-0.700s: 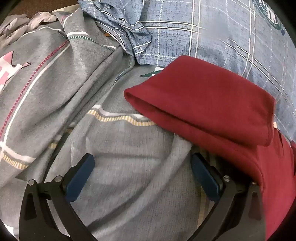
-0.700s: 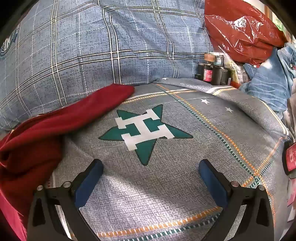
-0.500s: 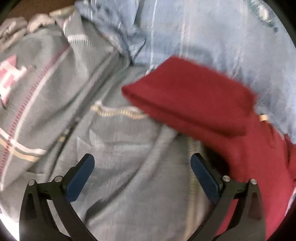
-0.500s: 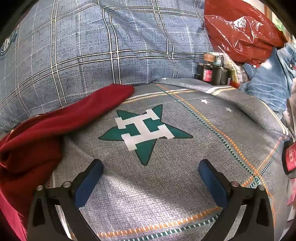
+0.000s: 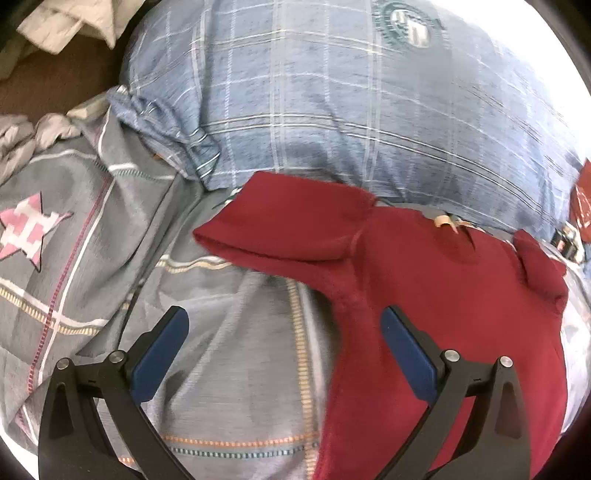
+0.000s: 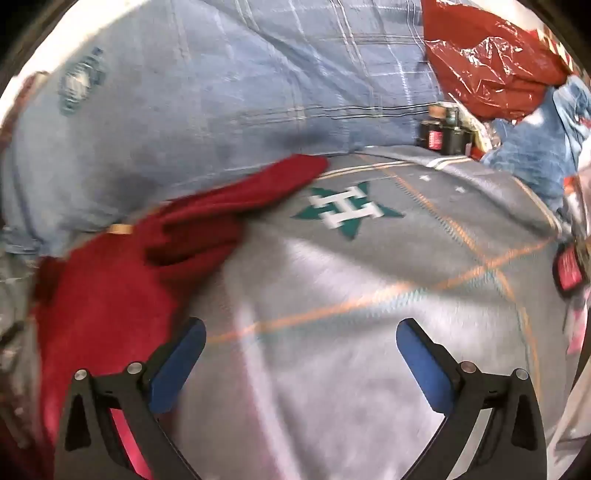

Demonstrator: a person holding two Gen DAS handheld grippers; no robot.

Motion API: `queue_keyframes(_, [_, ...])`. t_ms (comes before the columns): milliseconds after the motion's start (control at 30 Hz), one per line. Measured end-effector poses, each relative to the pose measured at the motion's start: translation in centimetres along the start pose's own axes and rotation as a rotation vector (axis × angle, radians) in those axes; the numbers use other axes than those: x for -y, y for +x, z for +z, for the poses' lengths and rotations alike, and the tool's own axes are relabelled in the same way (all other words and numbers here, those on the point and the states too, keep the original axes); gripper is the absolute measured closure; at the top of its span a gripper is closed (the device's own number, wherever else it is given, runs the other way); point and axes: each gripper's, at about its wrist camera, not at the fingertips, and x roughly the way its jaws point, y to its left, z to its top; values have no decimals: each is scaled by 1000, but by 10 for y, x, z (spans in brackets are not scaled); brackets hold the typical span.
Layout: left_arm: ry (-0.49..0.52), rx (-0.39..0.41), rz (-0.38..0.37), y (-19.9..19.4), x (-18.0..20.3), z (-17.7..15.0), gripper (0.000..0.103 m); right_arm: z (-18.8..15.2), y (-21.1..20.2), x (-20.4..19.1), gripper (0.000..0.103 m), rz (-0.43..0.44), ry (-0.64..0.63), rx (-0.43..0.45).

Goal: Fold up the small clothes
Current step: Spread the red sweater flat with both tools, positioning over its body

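The grey bedspread is seen under everything – plaid stripes in orange and teal, a pink star patch at the far left of the left wrist view, a green star patch near the middle of the right wrist view. Behind it, a blue plaid pillow is propped, with a round emblem near its top; the same pillow fills the upper part of the right wrist view.

The red garment is laid on the bedspread, just in front of the pillow. In the left wrist view one sleeve is seen folded across, pointing left, its cuff end resting on the grey fabric; the body of the garment runs down the right side of the frame. A tan neck label is visible at its collar. In the right wrist view the same garment is found at the left, with the other sleeve stretched toward the green star patch – its tip is touching or just short of the patch, blur prevents a firm call.

A red plastic bag and some dark bottles are seen at the upper right, beyond the bedspread.

The left gripper is spread wide, nothing held; its right finger is overlapped against the garment's edge, the left finger over bare bedspread. The right gripper is also spread wide and empty, over grey fabric just beside the garment.
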Motion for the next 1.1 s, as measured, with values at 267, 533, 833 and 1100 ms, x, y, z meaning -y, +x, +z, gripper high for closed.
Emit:
queue_keyframes(267, [29,7,-32,-2,17,-5,0,2,-89,-87,0,204,-152,45])
queue_keyframes(533, [21,4,-26,-3,22,-2,0,-3,-62,-157,0,205,-261,85])
queue_keyframes(833, [12,-7,-40,11,28,0,0,-10,-4,-212,0,112,-409,198])
queue_keyframes(1100, [40,-17,-23,32,39,3,0,-19,40,-221,0,172,-437,157])
